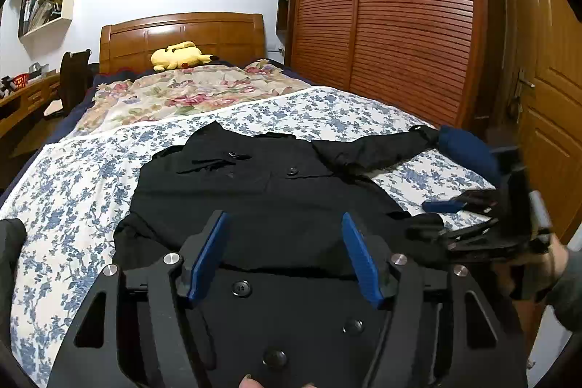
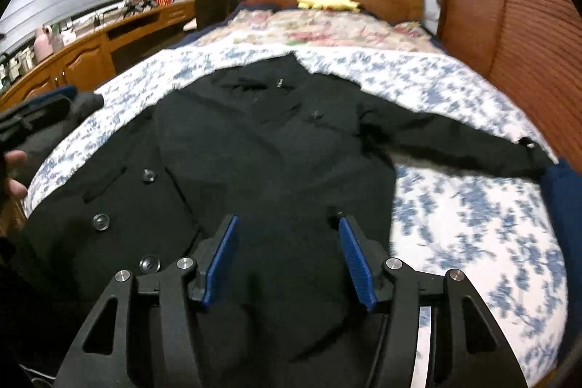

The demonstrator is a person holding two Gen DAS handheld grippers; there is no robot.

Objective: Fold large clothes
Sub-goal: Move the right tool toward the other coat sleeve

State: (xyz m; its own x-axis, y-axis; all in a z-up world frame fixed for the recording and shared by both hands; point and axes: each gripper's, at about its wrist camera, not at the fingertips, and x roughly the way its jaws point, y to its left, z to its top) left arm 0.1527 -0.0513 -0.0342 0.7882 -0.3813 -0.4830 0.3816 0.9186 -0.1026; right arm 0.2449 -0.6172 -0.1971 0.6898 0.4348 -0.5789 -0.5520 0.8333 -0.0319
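Right wrist view looks down on a large black coat (image 2: 262, 148) spread front-up across the blue-flowered sheet (image 2: 454, 206) at the near end of the bed, collar toward the far headboard and hem hanging near the camera. It looks like thick, heavy wool-type cloth, soft and limp but bulky, so it will likely drag instead of flipping and keep its fold once laid; its big buttons (image 2: 100, 222) make stiff lumps to avoid pinching. One sleeve (image 2: 454, 140) lies stretched out to the right, its cuff near a dark blue cushion (image 2: 563, 202) at the bed's right edge; that cuff or the shoulder seam seems the sensible grip for a first fold inward. The right gripper (image 2: 287, 253) hovers over the lower coat with its blue pads wide apart, holding nothing. The left gripper (image 1: 283, 250) is likewise spread wide and empty above the hem. Farther off lie a floral quilt (image 1: 189, 90) and a yellow plush toy (image 1: 178, 55) by the headboard, well apart from the coat; the wardrobe (image 1: 382, 17) stands to the right, a desk (image 2: 91, 53) to the left. Only the cushion crowds the sleeve.
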